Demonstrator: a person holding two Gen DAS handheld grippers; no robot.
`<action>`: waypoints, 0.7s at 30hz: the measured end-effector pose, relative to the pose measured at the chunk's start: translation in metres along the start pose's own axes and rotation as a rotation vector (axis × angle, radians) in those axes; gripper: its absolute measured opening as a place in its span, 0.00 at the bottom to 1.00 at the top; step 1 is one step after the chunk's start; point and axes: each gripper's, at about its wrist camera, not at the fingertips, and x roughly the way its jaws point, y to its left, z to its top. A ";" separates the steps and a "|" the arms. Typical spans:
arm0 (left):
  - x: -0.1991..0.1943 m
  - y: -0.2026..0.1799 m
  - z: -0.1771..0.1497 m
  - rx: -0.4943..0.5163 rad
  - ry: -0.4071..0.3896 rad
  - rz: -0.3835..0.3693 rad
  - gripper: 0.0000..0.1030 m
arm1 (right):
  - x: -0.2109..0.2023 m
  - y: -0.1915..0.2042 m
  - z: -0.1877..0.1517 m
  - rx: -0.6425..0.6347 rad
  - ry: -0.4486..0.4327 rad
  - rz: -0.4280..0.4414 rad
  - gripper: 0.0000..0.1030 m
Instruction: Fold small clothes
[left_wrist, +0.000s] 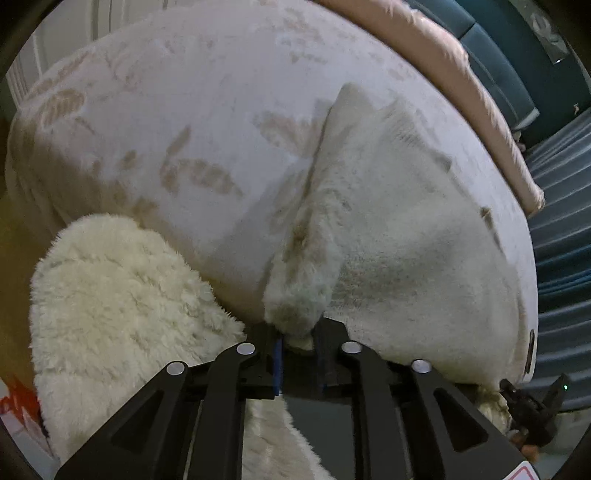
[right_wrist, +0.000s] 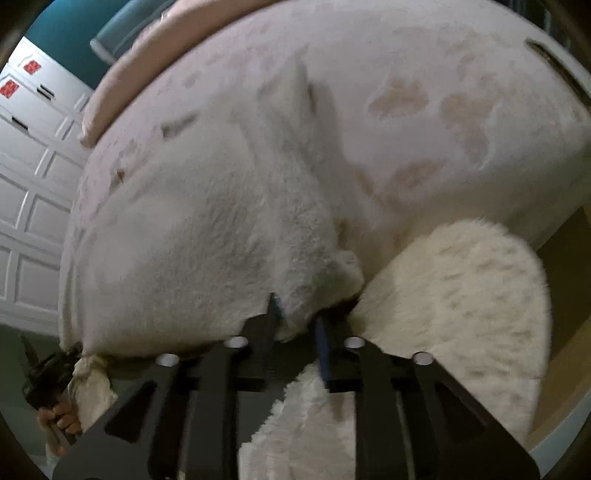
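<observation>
A white fleece garment (left_wrist: 388, 240) (right_wrist: 203, 240) lies spread on a pale leaf-patterned blanket (left_wrist: 184, 129) (right_wrist: 443, 110). My left gripper (left_wrist: 299, 339) is shut on a bunched fold of its near edge, and the fabric fills the gap between the fingers. My right gripper (right_wrist: 299, 317) is likewise shut on a bunched bit of the near hem. Each gripper shows in the other's view at the garment's far corner: the right gripper (left_wrist: 532, 406), and the left gripper (right_wrist: 48, 376) with a hand (right_wrist: 62, 417) on its grip. The cloth stretches between the two.
A shaggy cream piece (left_wrist: 122, 302) (right_wrist: 461, 295) lies at the bed's near edge beside the garment. A pink cover edge (left_wrist: 461, 74) (right_wrist: 147, 55) runs along the far side, with blue padding (left_wrist: 498, 55) behind it. White panelled doors (right_wrist: 29, 221) stand beyond the bed.
</observation>
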 end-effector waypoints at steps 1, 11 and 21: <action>-0.007 -0.003 0.003 0.004 -0.021 -0.004 0.17 | -0.011 -0.001 0.003 -0.001 -0.045 -0.012 0.36; -0.032 -0.060 0.086 0.066 -0.246 -0.055 0.63 | -0.030 0.047 0.085 -0.157 -0.316 0.020 0.68; 0.081 -0.072 0.143 0.036 -0.092 -0.118 0.53 | 0.074 0.059 0.131 -0.041 -0.176 0.057 0.65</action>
